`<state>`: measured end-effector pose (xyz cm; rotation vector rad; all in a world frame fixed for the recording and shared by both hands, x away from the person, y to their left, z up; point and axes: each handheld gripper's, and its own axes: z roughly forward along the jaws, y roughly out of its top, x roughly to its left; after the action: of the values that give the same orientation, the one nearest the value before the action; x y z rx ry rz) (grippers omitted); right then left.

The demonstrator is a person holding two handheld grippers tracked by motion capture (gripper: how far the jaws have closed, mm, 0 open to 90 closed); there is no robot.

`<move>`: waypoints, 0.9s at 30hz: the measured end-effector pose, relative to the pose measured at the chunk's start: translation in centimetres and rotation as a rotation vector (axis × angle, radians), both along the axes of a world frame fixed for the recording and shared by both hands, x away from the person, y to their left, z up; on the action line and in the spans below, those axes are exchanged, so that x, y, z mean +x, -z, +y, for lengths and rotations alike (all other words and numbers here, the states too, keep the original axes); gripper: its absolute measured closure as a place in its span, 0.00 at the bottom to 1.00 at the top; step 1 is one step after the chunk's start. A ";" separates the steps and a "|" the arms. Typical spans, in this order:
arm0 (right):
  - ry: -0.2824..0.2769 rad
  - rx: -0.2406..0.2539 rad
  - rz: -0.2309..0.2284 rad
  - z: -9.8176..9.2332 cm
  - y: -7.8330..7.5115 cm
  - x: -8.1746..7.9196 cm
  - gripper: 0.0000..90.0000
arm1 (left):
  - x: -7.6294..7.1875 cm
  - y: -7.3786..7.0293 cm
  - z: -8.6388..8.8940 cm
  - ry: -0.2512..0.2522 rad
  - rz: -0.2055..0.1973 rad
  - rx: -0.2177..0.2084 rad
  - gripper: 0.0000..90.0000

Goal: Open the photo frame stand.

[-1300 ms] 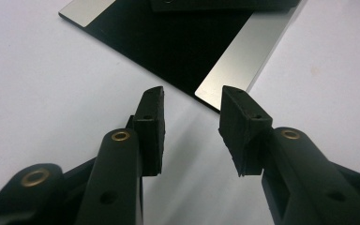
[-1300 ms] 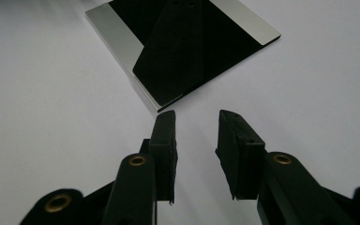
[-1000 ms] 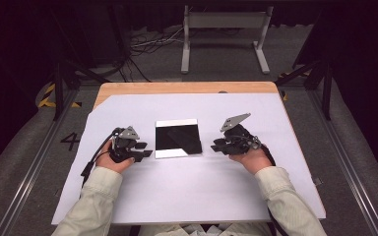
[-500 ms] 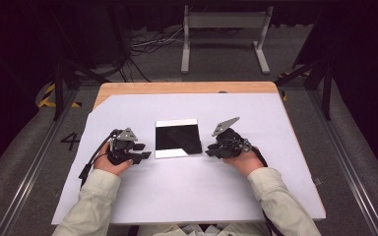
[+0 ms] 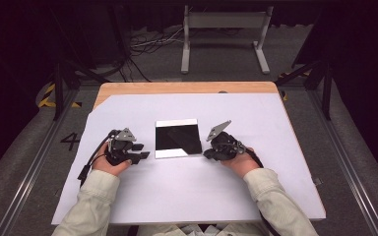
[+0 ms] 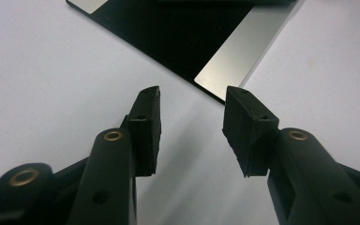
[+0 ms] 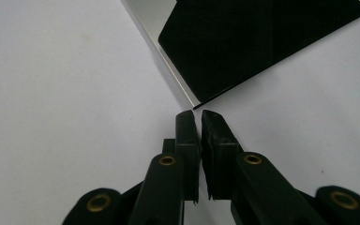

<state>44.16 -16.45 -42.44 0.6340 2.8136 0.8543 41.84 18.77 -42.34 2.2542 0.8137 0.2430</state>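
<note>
Lying flat near the middle of the white sheet (image 5: 192, 196), the dark square panel (image 5: 178, 137) sits between the two grippers, its edges roughly square to the table (image 5: 177, 87). It has no clear long axis; a pale silvery band runs along its near edge and another along its far edge, so those bands stretch left to right. Its dark face mirrors the room, and what the surface really carries is hard to make out.

The left gripper (image 5: 140, 150) rests on the sheet just left of the panel's near left corner, pointing right at it. In the left gripper view its fingers (image 6: 145, 126) stand well apart with nothing between them, the panel's silver-edged corner (image 6: 234, 61) just beyond the tips.

The right gripper (image 5: 209, 153) rests just beside the near right corner, pointing left. Its jaws have just been closing; in the right gripper view the fingers (image 7: 187, 136) are nearly together with a thin slit left, and the panel's corner (image 7: 194, 104) lies right at their tips. Whether they pinch that corner cannot be told.

Both sleeves are cut off at the near edge of the high view.
</note>
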 end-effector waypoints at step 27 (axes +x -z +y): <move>0.015 0.131 -0.040 -0.1 -2.2 0.3 1.00 | 0.1 0.0 0.2 -0.012 0.011 0.008 0.64</move>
<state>44.46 -16.50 -40.27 0.6465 2.7310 1.0437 41.98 18.99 -42.33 2.2603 0.8340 0.2406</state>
